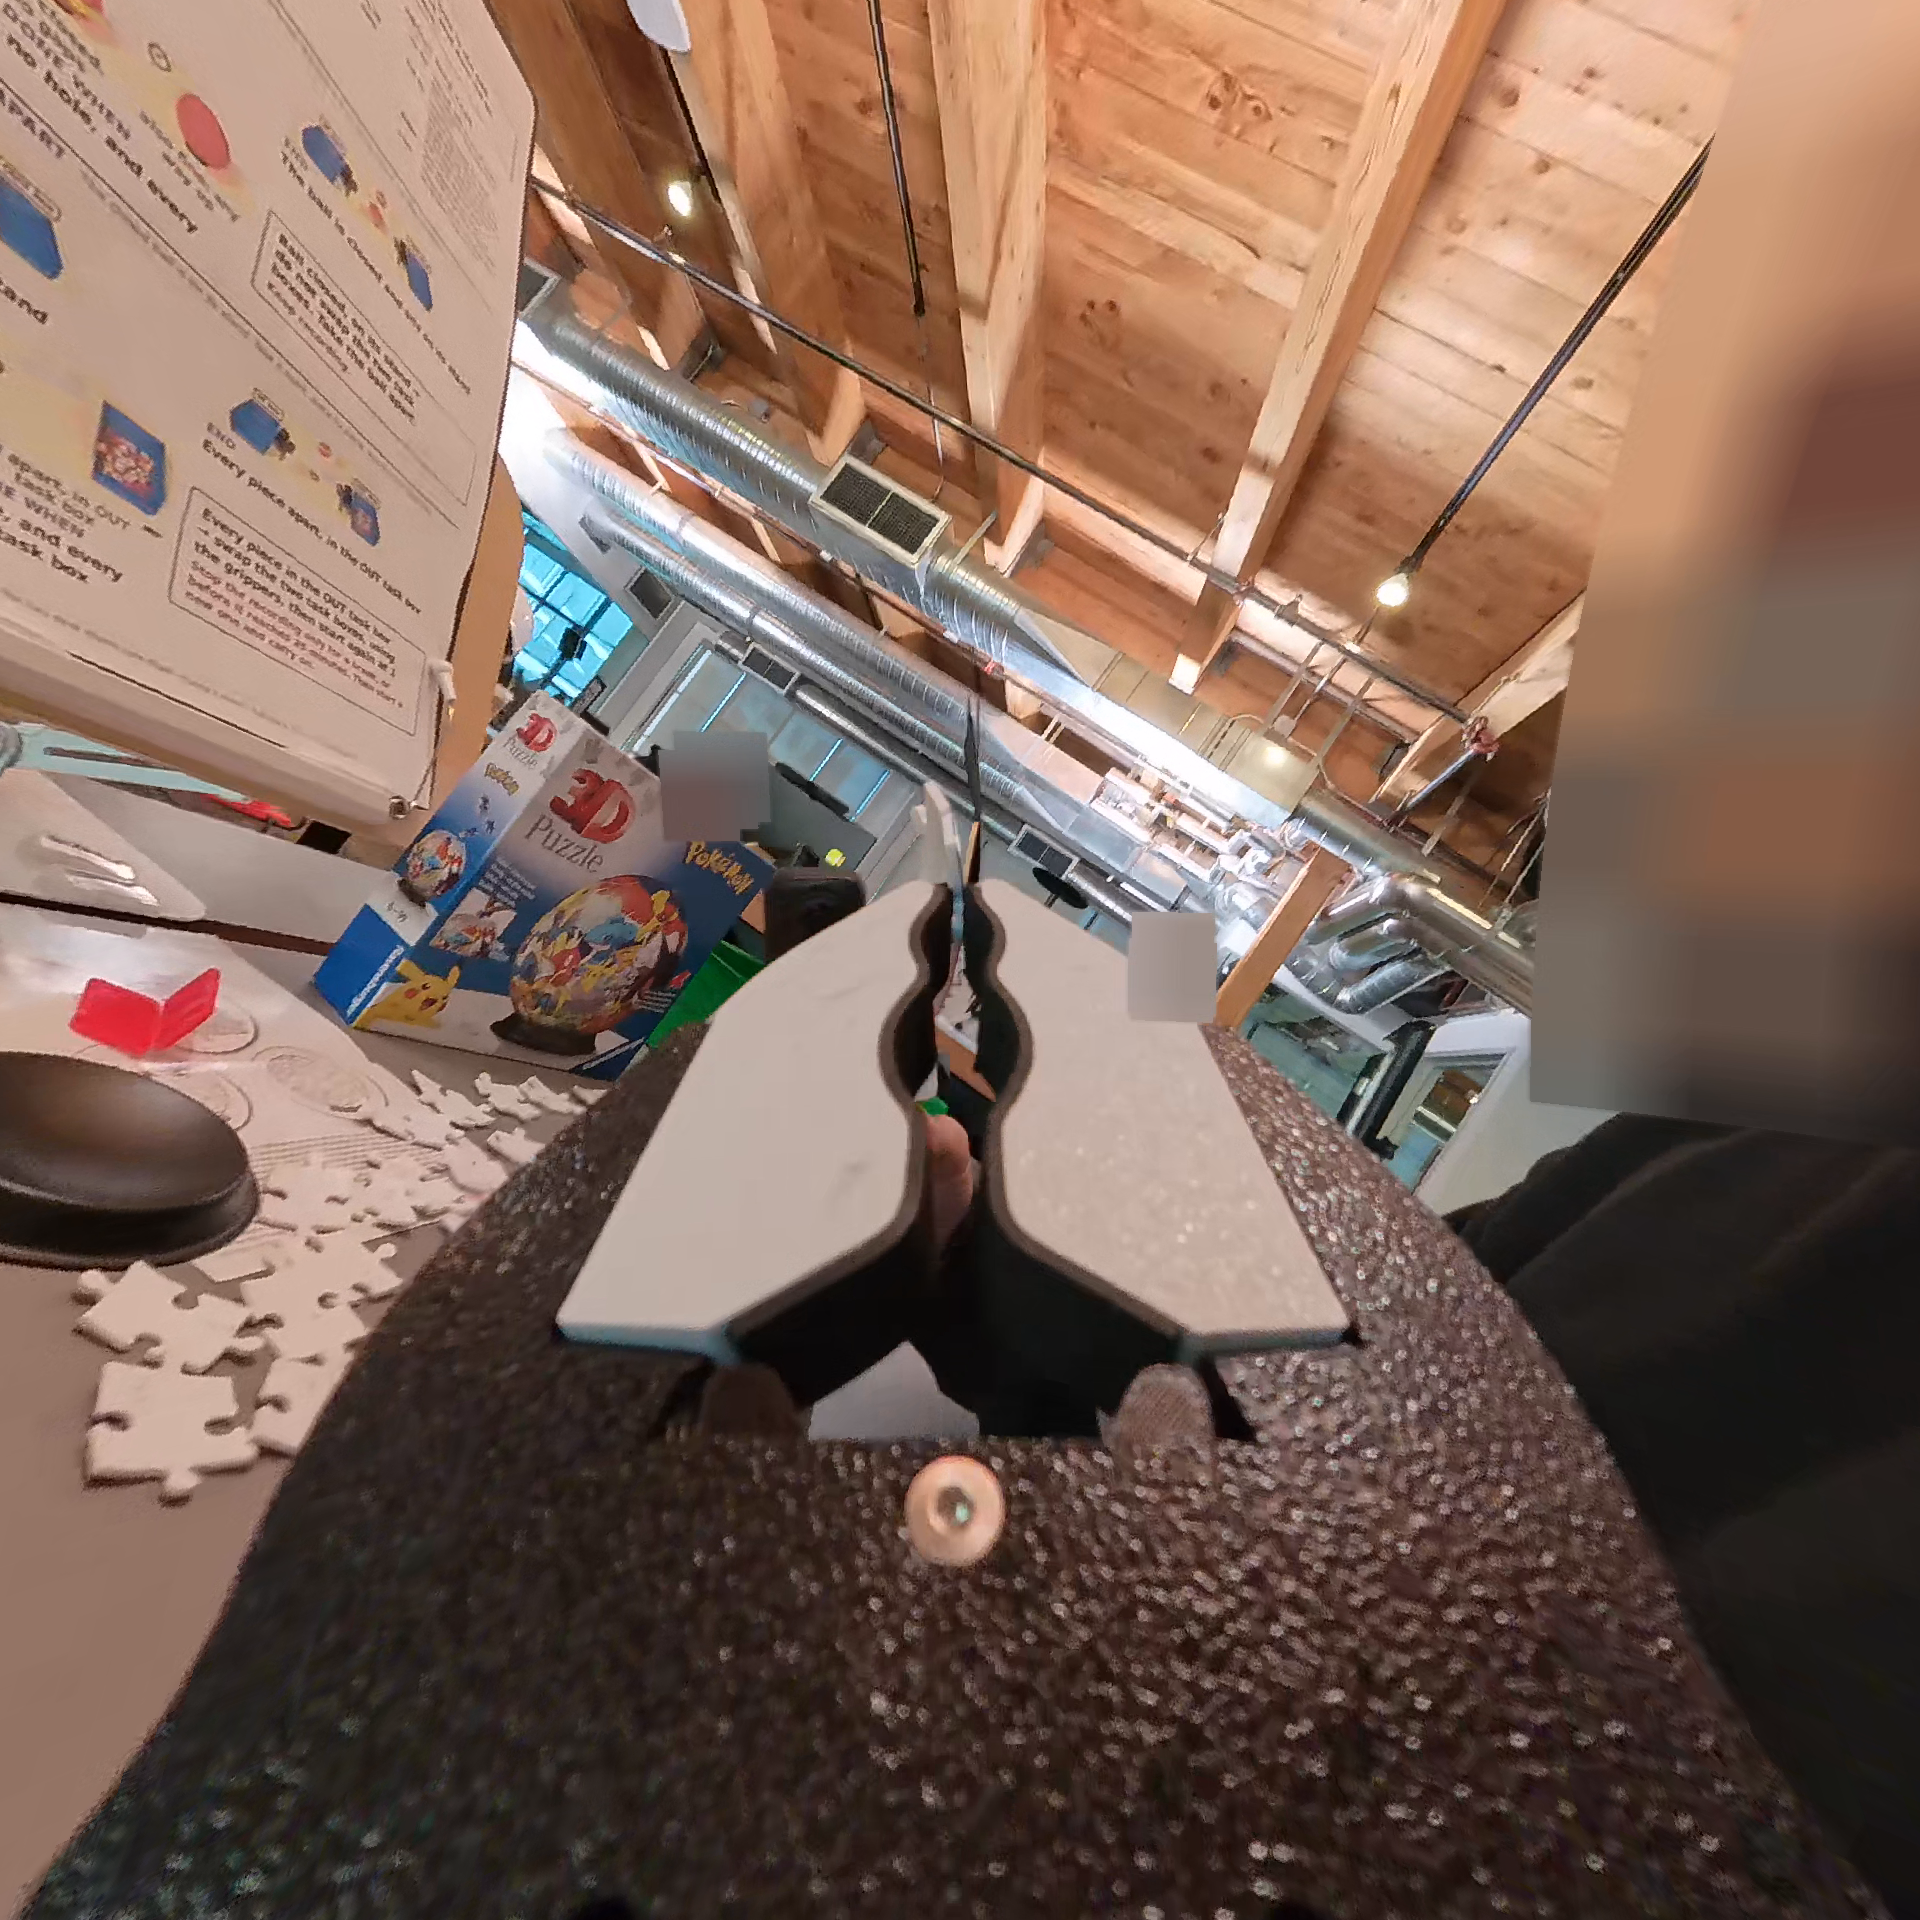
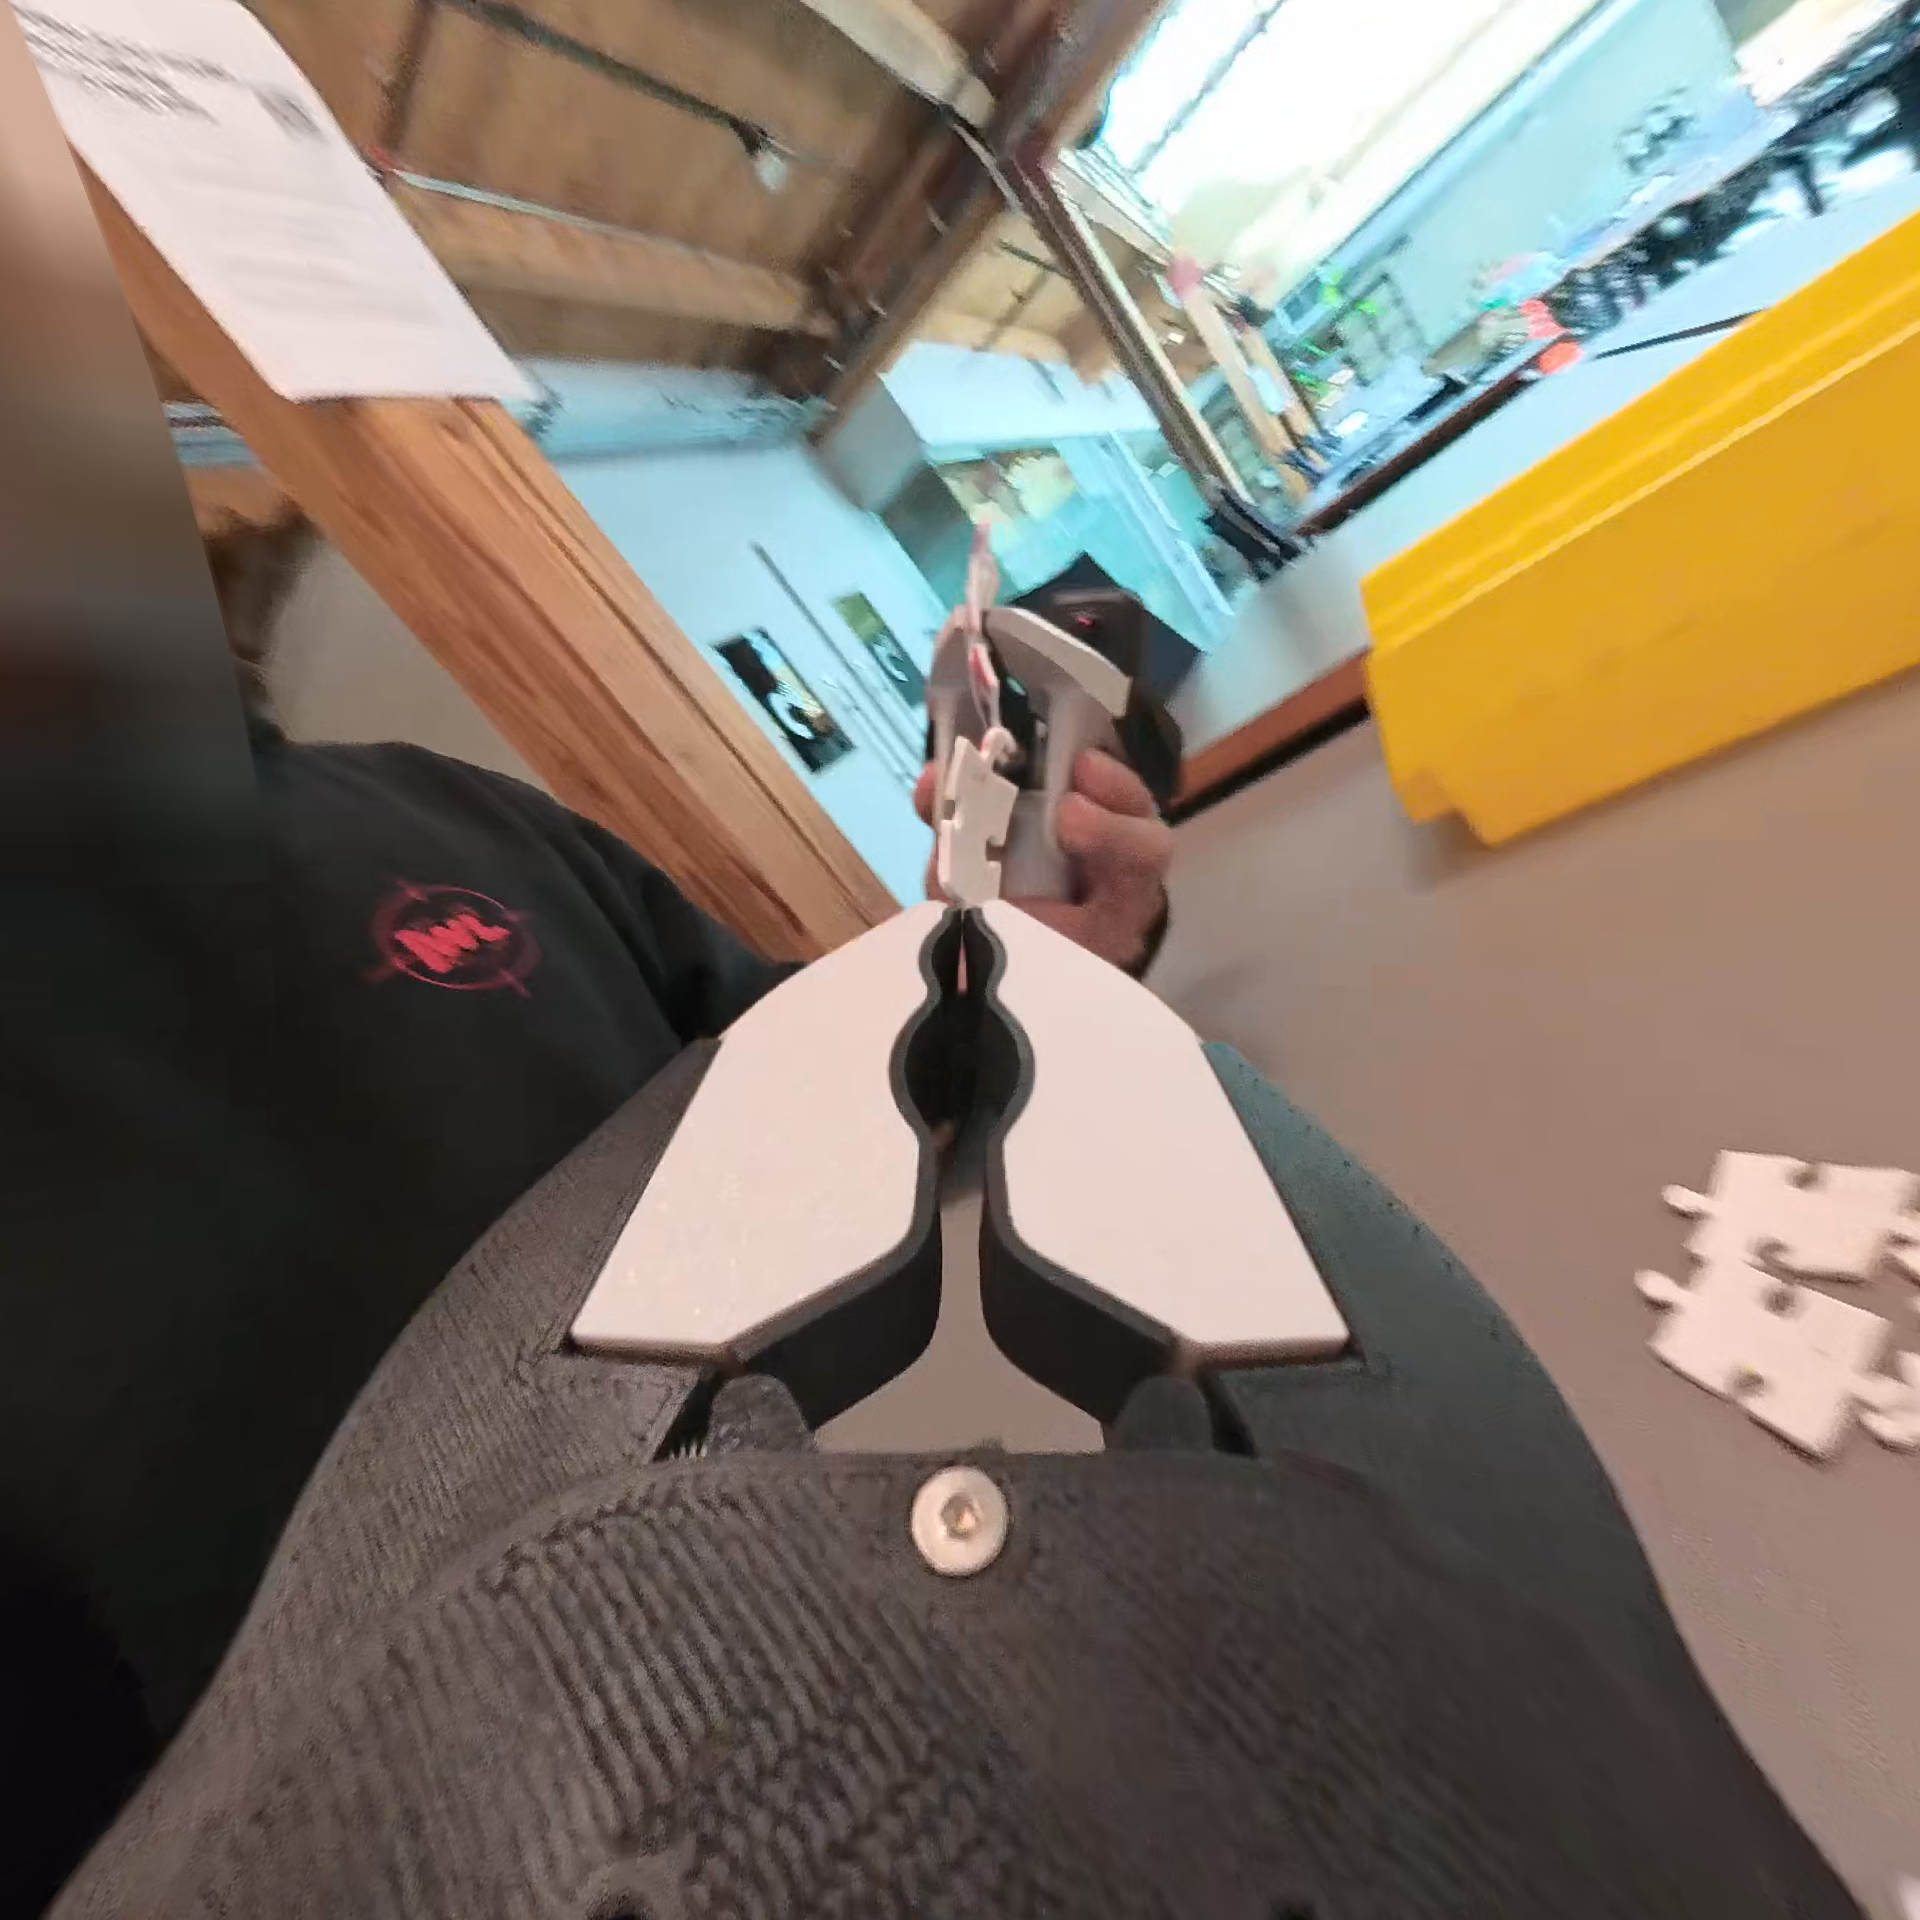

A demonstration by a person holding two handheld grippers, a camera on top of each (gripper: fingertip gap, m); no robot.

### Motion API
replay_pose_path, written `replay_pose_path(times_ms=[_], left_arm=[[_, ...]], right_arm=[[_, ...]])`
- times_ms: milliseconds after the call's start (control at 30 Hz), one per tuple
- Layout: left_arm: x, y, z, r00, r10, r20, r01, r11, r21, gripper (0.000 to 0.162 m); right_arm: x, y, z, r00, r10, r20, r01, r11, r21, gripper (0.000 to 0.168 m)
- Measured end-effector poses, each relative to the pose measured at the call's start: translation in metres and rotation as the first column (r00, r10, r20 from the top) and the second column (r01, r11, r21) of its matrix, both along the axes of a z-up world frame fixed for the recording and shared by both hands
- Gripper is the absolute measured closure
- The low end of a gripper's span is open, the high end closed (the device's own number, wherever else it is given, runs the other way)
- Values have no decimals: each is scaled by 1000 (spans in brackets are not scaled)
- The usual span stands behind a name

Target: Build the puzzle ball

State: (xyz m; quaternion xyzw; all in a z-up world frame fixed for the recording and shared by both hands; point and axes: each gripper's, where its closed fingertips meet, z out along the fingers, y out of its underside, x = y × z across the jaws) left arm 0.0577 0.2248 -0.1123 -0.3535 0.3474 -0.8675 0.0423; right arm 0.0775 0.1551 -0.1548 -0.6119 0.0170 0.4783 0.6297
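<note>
Both grippers are raised off the table, facing each other. My left gripper [image 1: 961,906] is shut on a thin puzzle piece [image 1: 940,836] that I see edge-on, sticking up past the tips. My right gripper [image 2: 964,916] is shut on the lower edge of a white puzzle piece [image 2: 975,816]. This piece reaches up to a pink-edged piece [image 2: 979,634] held between the left gripper's grey fingers [image 2: 1055,670], which a hand holds just beyond. I cannot tell whether the two pieces are locked together.
Several loose white pieces [image 1: 312,1247] lie on the grey table [image 2: 1455,1039] beside a black round stand [image 1: 104,1153], a small red case [image 1: 156,1013] and the puzzle box [image 1: 551,914]. Two joined pieces [image 2: 1808,1309] lie at right. A yellow bin [image 2: 1662,571] stands behind. An instruction sheet [image 1: 239,364] hangs at left.
</note>
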Motion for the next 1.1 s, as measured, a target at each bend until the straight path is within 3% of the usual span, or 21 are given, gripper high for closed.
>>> replay_pose_path(times_ms=[200,433,967,1100], left_arm=[[5,-4,8,999,-36,6,36,986,-162,161],[9,1,11,999,-40,-13,34,958,-283,161],[19,3,17,989,145,7,-129,902,-412,161],[21,-6,18,993,118,12,-103,907,-408,161]], right_arm=[[-6,6,10,989,40,-144,-32,998,61,167],[-7,7,13,979,31,-200,-5,992,128,167],[-16,19,21,929,23,-370,71,969,237,167],[-20,24,11,953,-30,-303,87,980,178,167]])
